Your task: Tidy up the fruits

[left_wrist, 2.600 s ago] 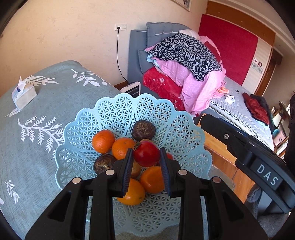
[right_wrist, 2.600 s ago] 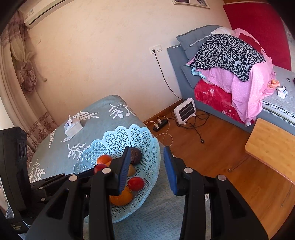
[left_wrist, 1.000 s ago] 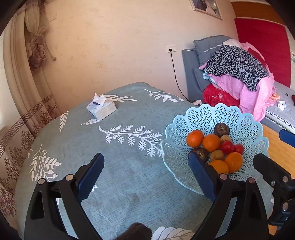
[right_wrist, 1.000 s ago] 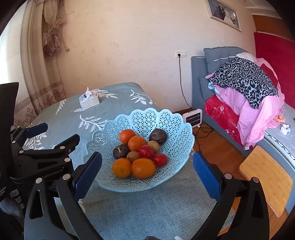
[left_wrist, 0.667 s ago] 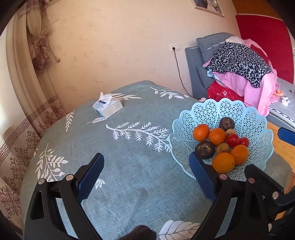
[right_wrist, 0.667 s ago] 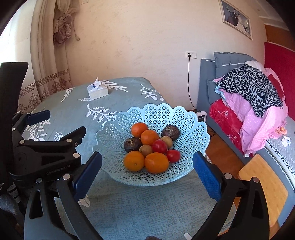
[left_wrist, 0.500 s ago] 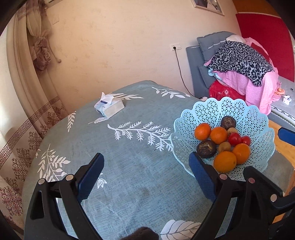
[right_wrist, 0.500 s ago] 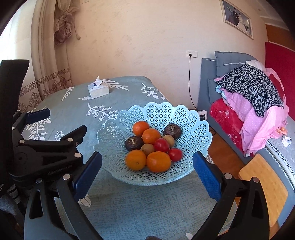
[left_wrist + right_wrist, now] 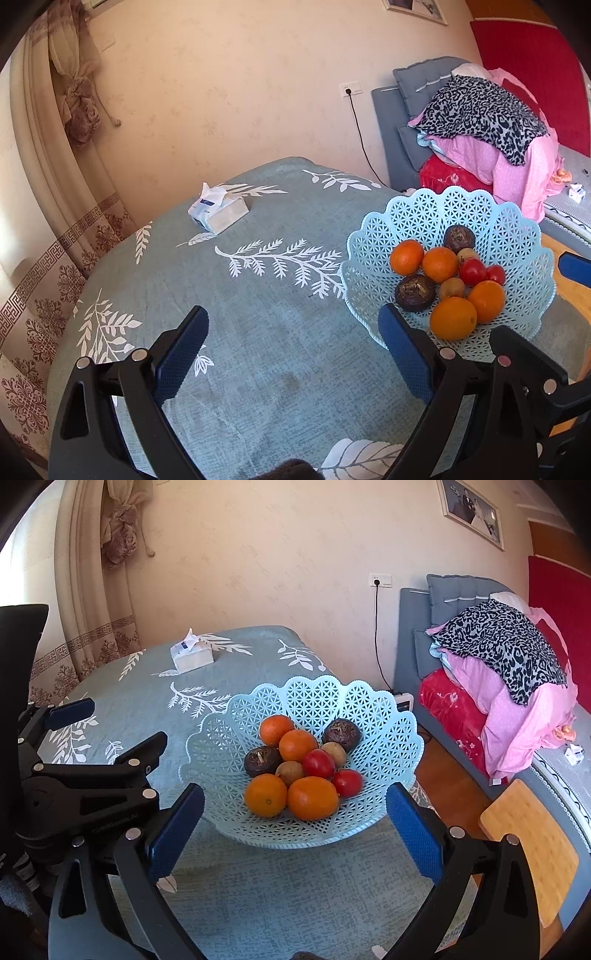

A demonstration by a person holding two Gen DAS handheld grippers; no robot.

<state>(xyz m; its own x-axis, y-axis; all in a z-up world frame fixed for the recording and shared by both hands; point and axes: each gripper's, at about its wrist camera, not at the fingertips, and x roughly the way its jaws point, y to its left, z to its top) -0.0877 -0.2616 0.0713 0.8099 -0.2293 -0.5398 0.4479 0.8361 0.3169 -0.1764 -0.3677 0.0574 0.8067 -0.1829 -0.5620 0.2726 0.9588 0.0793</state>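
Your left gripper [image 9: 291, 347] and right gripper [image 9: 295, 819] both gape wide, empty; the pale-blue lattice plastic fruit basket [image 9: 391, 720] sits at the right gripper's twelve o'clock on the teal leaf-print tablecloth [image 9: 236, 302].

Between and ahead of the left tongs [image 9: 291, 343], spread wide and empty, the counter with the teal leaf-print cloth [image 9: 258, 332] lies bare up to the white tissue pack [image 9: 218, 212] far ahead. To their right stands the pale blue plastic lattice basket [image 9: 517, 236]. This basket fills the gap ahead of the right tongs [image 9: 295, 819], also wide apart; the left tongs stand just beside them, on their left.
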